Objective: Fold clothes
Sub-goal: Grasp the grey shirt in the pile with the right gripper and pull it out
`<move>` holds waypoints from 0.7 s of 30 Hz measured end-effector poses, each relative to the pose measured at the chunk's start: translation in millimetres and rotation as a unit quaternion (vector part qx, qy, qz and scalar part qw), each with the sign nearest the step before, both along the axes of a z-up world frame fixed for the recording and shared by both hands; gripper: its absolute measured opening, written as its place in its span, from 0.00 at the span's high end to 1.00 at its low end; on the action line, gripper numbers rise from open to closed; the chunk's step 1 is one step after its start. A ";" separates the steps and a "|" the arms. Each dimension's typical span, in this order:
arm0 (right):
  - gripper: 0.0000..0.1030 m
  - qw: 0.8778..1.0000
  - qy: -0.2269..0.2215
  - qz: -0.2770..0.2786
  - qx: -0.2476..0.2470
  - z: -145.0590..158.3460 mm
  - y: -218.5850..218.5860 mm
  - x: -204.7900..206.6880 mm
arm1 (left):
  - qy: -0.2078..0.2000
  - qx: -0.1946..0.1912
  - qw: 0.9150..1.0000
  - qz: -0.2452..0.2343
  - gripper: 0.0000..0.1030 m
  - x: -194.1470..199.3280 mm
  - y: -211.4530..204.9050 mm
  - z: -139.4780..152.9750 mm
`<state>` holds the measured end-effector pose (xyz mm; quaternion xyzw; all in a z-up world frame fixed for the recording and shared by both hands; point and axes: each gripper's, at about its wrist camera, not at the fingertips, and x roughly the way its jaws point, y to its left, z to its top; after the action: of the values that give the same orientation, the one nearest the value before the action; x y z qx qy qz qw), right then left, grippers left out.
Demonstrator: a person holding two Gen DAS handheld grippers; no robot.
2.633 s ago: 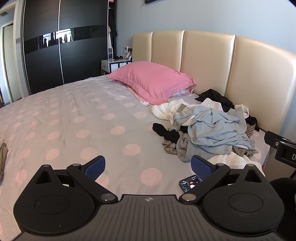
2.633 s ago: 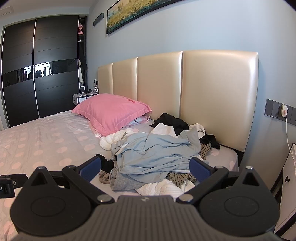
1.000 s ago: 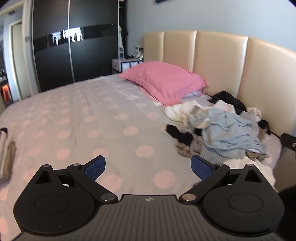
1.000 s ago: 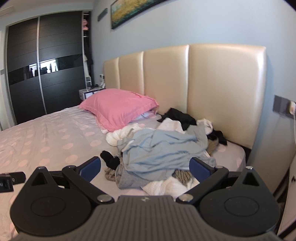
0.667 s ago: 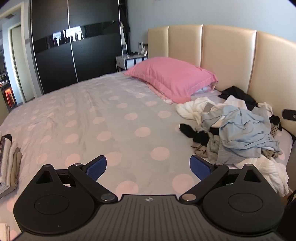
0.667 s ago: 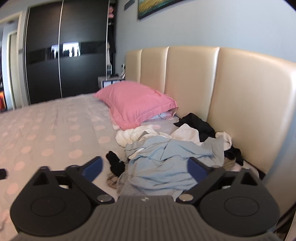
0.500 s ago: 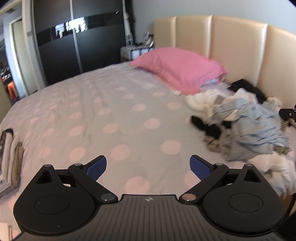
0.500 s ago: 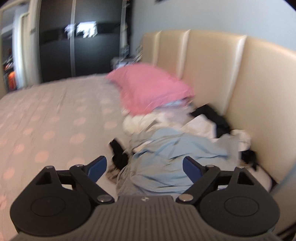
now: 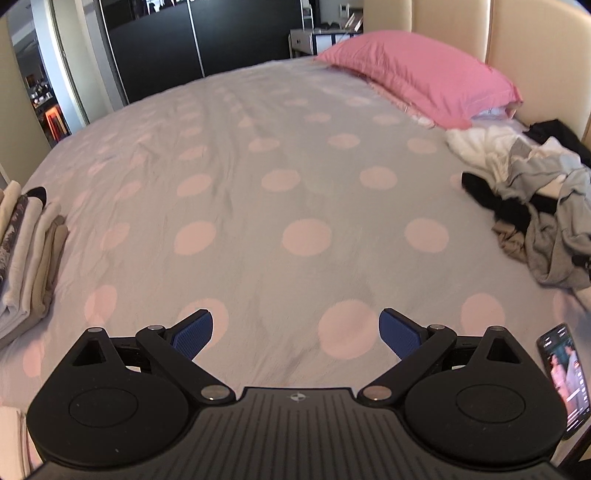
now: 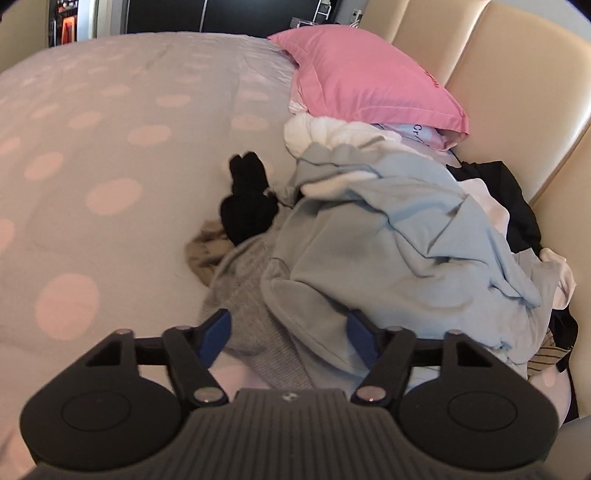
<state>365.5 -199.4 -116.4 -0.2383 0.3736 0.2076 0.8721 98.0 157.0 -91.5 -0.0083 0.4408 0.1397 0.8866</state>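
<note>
A loose pile of clothes (image 9: pixel 546 206) lies at the right of the bed, by the headboard. In the right wrist view a light blue garment (image 10: pixel 388 240) tops it, over a grey knit garment (image 10: pixel 255 295), with a black piece (image 10: pixel 247 199) and a beige piece (image 10: pixel 203 254) at its left edge. My right gripper (image 10: pixel 287 336) is low over the pile's near edge. Its jaws are closing, with grey and light blue fabric between them, and the right pad is partly hidden by cloth. My left gripper (image 9: pixel 295 332) is open above bare spotted sheet (image 9: pixel 258 177), holding nothing.
A stack of folded clothes (image 9: pixel 26 251) sits at the bed's left edge. A phone (image 9: pixel 565 373) with a lit screen lies at the near right. A pink pillow (image 10: pixel 369 74) rests against the cream headboard (image 10: pixel 517 92). Dark wardrobe doors (image 9: pixel 221 33) stand beyond the bed.
Both grippers have dropped and tilted down towards the bed. The right one moved in over the clothes pile and its jaws narrowed. The left now faces bare sheet.
</note>
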 end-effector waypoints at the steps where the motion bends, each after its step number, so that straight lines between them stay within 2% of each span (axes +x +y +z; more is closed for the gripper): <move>1: 0.48 1.000 -0.005 -0.005 -0.003 -1.0 -0.2 2.9 | 0.004 0.001 1.000 -0.001 0.04 0.6 1.5 -1.8; 3: 0.64 1.000 -0.006 -0.014 -0.008 1.0 -0.8 7.6 | 0.011 0.002 1.000 -0.003 0.04 1.9 4.4 -5.3; 5: 0.76 1.000 -0.003 -0.020 -0.010 5.7 -1.5 11.6 | 0.014 0.005 1.000 -0.003 0.05 1.1 7.5 -5.4; 8: 0.85 1.000 -0.013 -0.023 -0.006 22.6 -2.8 9.9 | 0.013 0.011 1.000 -0.006 0.05 -4.9 13.3 1.5; 12: 0.88 0.998 -0.051 -0.030 -0.006 61.0 -1.6 3.3 | 0.003 0.037 0.999 -0.010 0.05 -24.4 25.8 19.0; 16: 0.89 0.994 -0.075 -0.056 0.050 124.7 -11.3 -1.7 | -0.013 0.052 0.999 0.009 0.05 -47.7 48.0 40.8; 21: 0.94 0.991 -0.104 -0.021 0.079 197.0 8.6 -29.6 | -0.042 0.060 0.997 0.040 0.05 -78.6 77.4 69.3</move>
<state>335.9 -190.7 80.5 -0.1812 0.2680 0.1922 0.9265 19.4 234.4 -22.1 0.0214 0.3935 0.2004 0.8970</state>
